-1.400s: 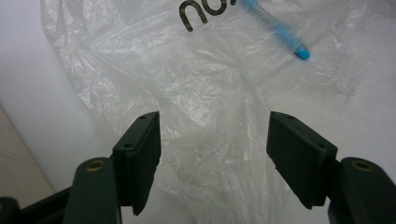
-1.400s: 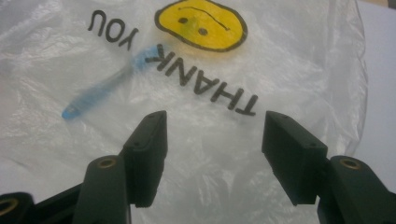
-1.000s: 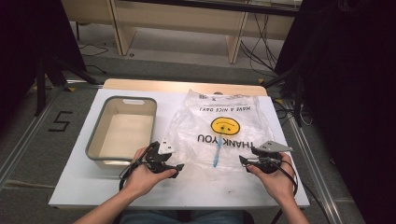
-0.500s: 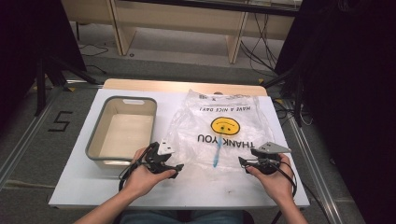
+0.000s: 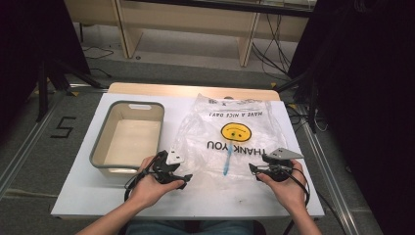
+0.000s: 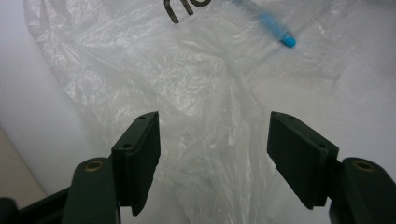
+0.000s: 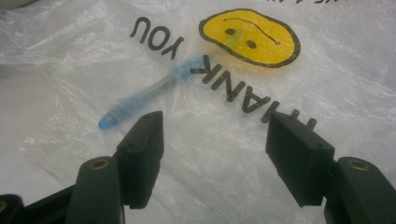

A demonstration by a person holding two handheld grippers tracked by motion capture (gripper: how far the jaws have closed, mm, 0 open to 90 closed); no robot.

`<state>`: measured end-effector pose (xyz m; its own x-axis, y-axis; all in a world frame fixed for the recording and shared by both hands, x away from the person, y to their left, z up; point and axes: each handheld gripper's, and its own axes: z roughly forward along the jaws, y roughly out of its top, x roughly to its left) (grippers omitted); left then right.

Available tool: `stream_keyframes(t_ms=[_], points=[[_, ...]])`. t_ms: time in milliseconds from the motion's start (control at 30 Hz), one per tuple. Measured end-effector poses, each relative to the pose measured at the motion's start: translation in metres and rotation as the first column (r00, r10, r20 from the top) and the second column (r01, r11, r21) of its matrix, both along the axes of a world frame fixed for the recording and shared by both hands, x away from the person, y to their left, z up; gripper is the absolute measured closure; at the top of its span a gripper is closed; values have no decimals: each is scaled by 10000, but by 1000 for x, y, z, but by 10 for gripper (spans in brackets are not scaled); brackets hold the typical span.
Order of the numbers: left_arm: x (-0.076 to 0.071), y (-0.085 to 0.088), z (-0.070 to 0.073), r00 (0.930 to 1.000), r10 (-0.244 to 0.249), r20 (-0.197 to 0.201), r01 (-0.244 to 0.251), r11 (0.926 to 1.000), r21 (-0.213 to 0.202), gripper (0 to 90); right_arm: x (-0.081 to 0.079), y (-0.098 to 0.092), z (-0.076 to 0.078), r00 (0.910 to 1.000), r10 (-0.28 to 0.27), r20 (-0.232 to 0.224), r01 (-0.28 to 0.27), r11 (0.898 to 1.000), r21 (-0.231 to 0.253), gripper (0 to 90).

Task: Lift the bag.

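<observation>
A clear plastic bag (image 5: 235, 129) with a yellow smiley face and "THANK YOU" print lies flat on the white table (image 5: 83, 196). A blue toothbrush (image 5: 227, 161) shows through the plastic. My left gripper (image 5: 185, 179) rests at the bag's near left corner, jaws open over crumpled plastic (image 6: 219, 140). My right gripper (image 5: 252, 169) sits at the bag's near right edge, jaws open, with the bag (image 7: 224, 154) lying under them. The toothbrush handle (image 7: 140, 100) lies just beyond its left jaw; its tip (image 6: 286, 41) is at the top of the left gripper view.
An empty grey-rimmed bin (image 5: 128, 105) stands on the table's left half, just beyond my left hand. Wooden furniture legs and cables are on the floor past the table's far edge. A dark curtain hangs at the right.
</observation>
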<state>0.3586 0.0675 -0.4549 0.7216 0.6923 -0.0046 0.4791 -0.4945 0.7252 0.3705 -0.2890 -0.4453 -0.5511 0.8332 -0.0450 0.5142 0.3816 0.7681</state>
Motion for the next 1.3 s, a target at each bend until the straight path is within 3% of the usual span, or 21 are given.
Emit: stream_keyframes(t_ms=[167,433,633,967,1133,1300], points=[[-7,0,0,10000,26,-28,-25,9998,203,342,-4,-8,2,9998,-170,66,169,9998,96,376],[-26,3,-2,9996,293,-36,-287,9938,1076,319,-7,-23,1,9991,-413,88,411,9988,260,374],[-27,2,-14,9975,496,-499,-427,9905,1310,322,-8,-23,3,9991,-398,130,394,9989,252,371],[-17,1,-29,9892,845,-1199,-729,9925,983,362,-11,-25,3,9989,-461,113,457,9985,307,363],[-16,3,-29,9876,971,-1231,-863,9922,902,419,-15,-31,7,9983,-568,108,565,9981,253,344],[-16,3,-28,9870,1053,-1214,-946,9914,908,507,-26,-43,9,9950,-937,-332,940,9955,85,315]])
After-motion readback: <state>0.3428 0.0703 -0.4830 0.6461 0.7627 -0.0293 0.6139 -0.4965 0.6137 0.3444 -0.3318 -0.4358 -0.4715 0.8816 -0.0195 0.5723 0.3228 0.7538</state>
